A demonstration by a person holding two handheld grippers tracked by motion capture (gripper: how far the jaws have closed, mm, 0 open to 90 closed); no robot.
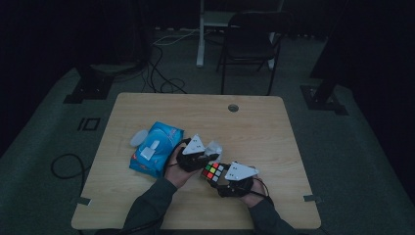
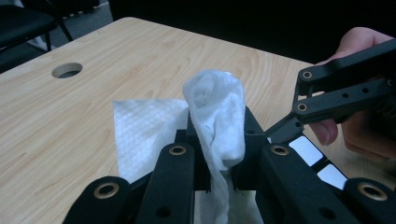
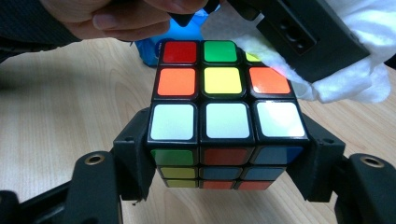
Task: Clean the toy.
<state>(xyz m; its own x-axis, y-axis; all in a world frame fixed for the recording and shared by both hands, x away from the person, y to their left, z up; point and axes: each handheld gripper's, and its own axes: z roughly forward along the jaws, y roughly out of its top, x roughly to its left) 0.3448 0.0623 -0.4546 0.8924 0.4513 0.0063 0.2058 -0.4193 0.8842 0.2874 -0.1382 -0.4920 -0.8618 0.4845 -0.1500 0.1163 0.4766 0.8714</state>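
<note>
1. White wipe [image 2: 219, 121], bunched into a roll, stands upright in the left gripper [image 2: 219, 154], its long axis running up from the jaws, which are closed tight on it.
2. The cube [image 3: 224, 116] sits squarely in the right gripper [image 3: 224, 158] above the desk [image 1: 254, 127], its jaws about half open and clamped on two opposite sides; a white row faces the camera.
3. The wipe rests against the cube's far top corner; a blue packet [image 1: 156, 147] lies to the left.
</note>
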